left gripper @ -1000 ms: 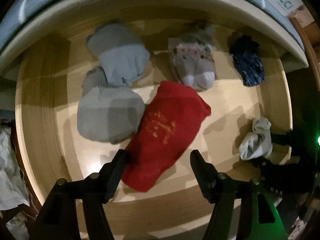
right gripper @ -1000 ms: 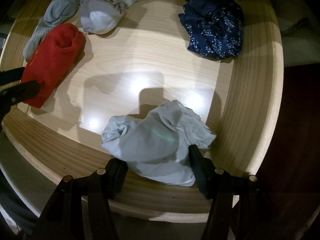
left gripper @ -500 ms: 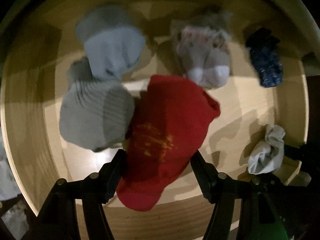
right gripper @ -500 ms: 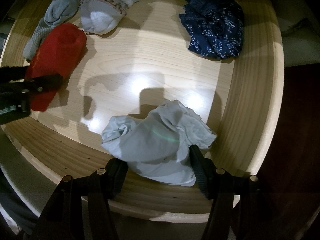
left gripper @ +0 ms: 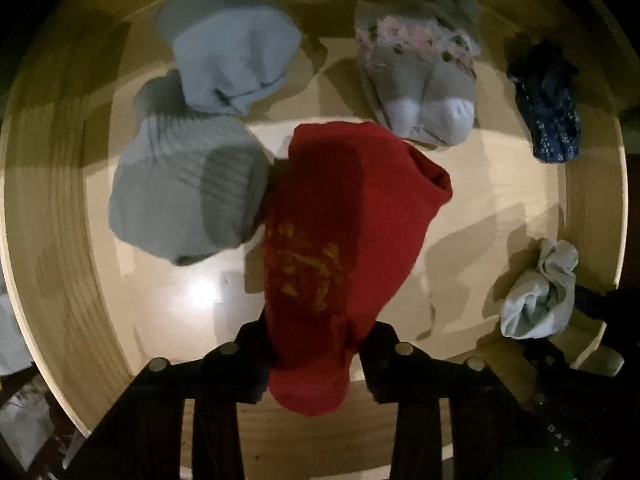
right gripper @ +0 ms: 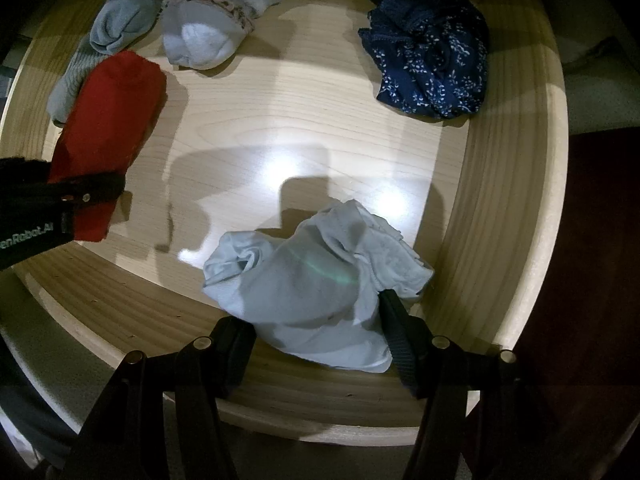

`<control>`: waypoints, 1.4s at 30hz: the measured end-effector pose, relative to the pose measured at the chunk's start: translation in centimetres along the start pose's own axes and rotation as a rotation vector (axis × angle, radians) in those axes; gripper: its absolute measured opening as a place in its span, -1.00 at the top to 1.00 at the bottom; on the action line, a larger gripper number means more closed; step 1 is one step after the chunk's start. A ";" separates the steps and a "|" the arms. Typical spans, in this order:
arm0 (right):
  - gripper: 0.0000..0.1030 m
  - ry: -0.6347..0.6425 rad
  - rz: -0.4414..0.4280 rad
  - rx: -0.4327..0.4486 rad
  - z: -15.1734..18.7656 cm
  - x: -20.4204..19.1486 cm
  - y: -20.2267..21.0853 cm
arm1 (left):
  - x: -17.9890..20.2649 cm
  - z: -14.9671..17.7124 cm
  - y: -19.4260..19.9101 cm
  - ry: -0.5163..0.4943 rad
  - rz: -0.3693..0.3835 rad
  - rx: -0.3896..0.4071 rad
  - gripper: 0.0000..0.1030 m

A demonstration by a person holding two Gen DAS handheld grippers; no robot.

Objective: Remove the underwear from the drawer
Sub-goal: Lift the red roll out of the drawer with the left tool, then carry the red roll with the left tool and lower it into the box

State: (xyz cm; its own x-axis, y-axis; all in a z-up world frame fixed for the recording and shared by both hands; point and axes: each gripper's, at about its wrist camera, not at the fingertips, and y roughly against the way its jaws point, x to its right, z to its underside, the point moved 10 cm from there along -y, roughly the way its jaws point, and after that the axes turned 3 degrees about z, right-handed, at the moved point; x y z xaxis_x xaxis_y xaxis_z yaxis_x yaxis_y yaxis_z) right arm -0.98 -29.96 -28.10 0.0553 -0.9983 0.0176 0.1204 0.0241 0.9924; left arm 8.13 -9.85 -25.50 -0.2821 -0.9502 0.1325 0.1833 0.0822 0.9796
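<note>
Down in the pale wooden drawer (left gripper: 48,216), the left gripper (left gripper: 314,354) has its jaws just closing in, and both pads press the near end of the red rolled garment (left gripper: 344,224). That red piece lies long, its axis running from the near edge up and a little rightward toward the far side, the open folded end pointing away. Its near tip pokes out below the fingers.

Over on the right, the right gripper (right gripper: 320,344) sits half open around the crumpled white garment (right gripper: 316,280), near the drawer's front right corner. The right pad (right gripper: 400,336) touches cloth; the left one appears to touch the bundle's edge, though whether it really squeezes is hard to say. This bundle has no clear long axis, just a lump.

Further back: a ribbed grey roll (left gripper: 184,196) touching the red one on its left, a light blue roll (left gripper: 232,52) behind that, a grey pair with floral trim (left gripper: 420,88), and a navy dotted bundle (right gripper: 432,44) far right. The left view is blurred and dim; the drawer's rim is cut off at the edges.
</note>
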 end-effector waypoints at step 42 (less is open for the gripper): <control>-0.13 -0.003 0.004 -0.003 0.1 0.1 -0.2 | -1.0 1.0 30.9 -0.143 0.068 0.584 0.42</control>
State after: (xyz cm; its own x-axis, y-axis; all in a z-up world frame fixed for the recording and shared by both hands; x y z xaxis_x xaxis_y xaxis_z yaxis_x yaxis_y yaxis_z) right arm -1.05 -30.03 -28.27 0.0529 -0.9984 0.0224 0.1234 0.0288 0.9919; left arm 13.12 -6.05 4.79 -0.4191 -0.8905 0.1771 -0.3301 0.3312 0.8839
